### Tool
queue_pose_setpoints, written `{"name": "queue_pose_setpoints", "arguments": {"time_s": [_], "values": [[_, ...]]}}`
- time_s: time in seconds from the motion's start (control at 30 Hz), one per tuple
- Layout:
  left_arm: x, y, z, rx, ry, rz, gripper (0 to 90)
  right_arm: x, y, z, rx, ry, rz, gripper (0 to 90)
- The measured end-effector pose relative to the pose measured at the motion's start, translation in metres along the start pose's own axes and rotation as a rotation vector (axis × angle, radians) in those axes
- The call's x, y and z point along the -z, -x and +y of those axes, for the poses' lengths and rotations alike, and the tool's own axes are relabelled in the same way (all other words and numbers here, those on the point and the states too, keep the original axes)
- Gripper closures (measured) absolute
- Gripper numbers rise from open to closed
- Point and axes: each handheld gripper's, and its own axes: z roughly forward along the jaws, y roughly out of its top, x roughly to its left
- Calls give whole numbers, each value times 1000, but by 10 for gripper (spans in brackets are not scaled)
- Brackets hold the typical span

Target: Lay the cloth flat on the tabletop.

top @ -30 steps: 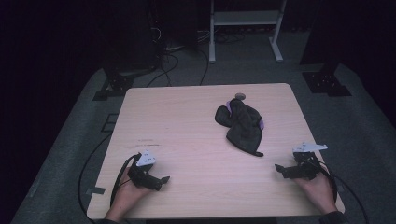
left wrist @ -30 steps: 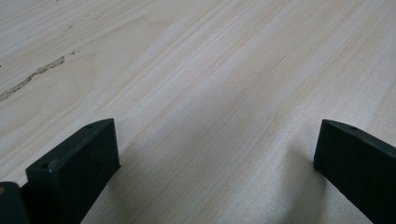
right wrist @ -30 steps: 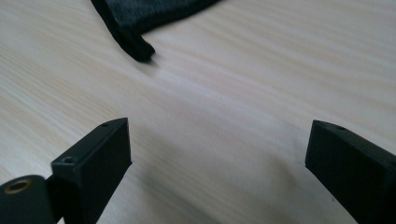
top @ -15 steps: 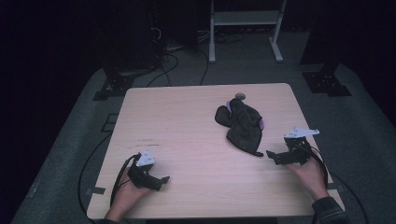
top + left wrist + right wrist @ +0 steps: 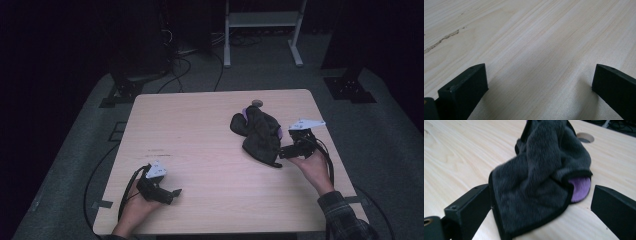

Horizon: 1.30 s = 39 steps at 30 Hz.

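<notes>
The bench (image 5: 200,150), a pale wooden top, carries the whole scene and is bare over its left half, which leaves me free room to spread things out. The cloth (image 5: 260,135), a dark grey plush piece with a purple underside, lies crumpled in a heap on the right half of the bench, just short of a small round hole (image 5: 257,103) near the far edge. In the right gripper view the cloth (image 5: 541,177) rises between the two black jaws, its black-bound hem touching the left jaw, while a purple flap shows near the right one. My right gripper (image 5: 283,155) sits at the near right edge of the heap with its jaws spread wide and nothing clamped; I judge it is placed low and level so that the jaws can close on the hem. My left gripper (image 5: 176,194) rests well apart from the cloth, near the front left of the bench, jaws likewise released over bare wood (image 5: 539,62), probably waiting until a second corner is offered.
</notes>
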Motion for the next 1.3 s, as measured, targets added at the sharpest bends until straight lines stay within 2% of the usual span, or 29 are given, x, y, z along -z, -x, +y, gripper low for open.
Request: {"name": "queue_pose_setpoints", "arguments": {"time_s": [0.03, 0.07, 0.1, 0.13, 0.2, 0.37, 0.4, 0.47, 0.63, 0.67, 0.77, 0.8, 0.83, 0.87, 0.9, 0.93, 0.97, 1.0, 1.13, 1.3], "values": [[0, 0, 0, 0, 0, 0, 0, 0, 0, 0, 0, 0, 0, 20], [0, 0, 0, 0, -1, 0, 0, -5, -1, 5, -4, 23, 9, 23], [0, 0, 0, 0, -1, 0, 0, -5, -1, 5, -4, 23, 9, 23], [0, 0, 0, 0, 0, 0, 0, -12, -1, 11, 3, 5, 15, 19], [0, 0, 0, 0, 0, 0, 0, -18, 0, 15, 5, 23, 14, 28], [0, 0, 0, 0, 0, 0, 0, -32, 1, 25, 9, 14, 18, 33], [0, 0, 0, -1, 0, -1, 0, -37, 1, 28, 9, 37, 24, 54], [0, 0, 0, -2, 0, -1, 0, -46, 2, 33, 14, 19, 17, 54], [0, 0, 0, -2, 0, -2, 0, -60, 4, 41, 5, 22, 14, 66], [0, 0, 0, -2, 0, -2, 0, -67, 6, 44, -4, 20, 21, 106], [0, 0, 0, -2, 0, -2, 0, -74, 8, 46, 2, 11, 18, 136], [0, 0, 0, -2, 0, -2, 0, -80, 9, 46, 2, -1, 14, 245], [0, 0, 0, -2, 0, -2, 0, -81, 10, 45, 3, 4, 14, 302], [0, 0, 0, -2, 0, -2, 0, -81, 10, 45, 3, 4, 14, 302], [0, 0, 0, -2, 0, -2, 0, -81, 10, 45, 2, 11, 21, 404], [0, 0, 0, -2, 0, -2, 0, -79, 11, 43, 5, 13, 32, 544], [0, 0, 0, -2, 0, -2, 0, -79, 11, 43, 5, 13, 32, 544], [0, 0, 0, -2, 0, -3, 0, -74, 12, 44, 4, 19, 43, 707], [0, 0, 0, -2, 0, -2, 0, -64, 10, 46, 16, 33, 57, 779], [0, 0, 0, -2, 0, -3, 0, -52, 2, 53, 45, 65, 64, 790]]}}
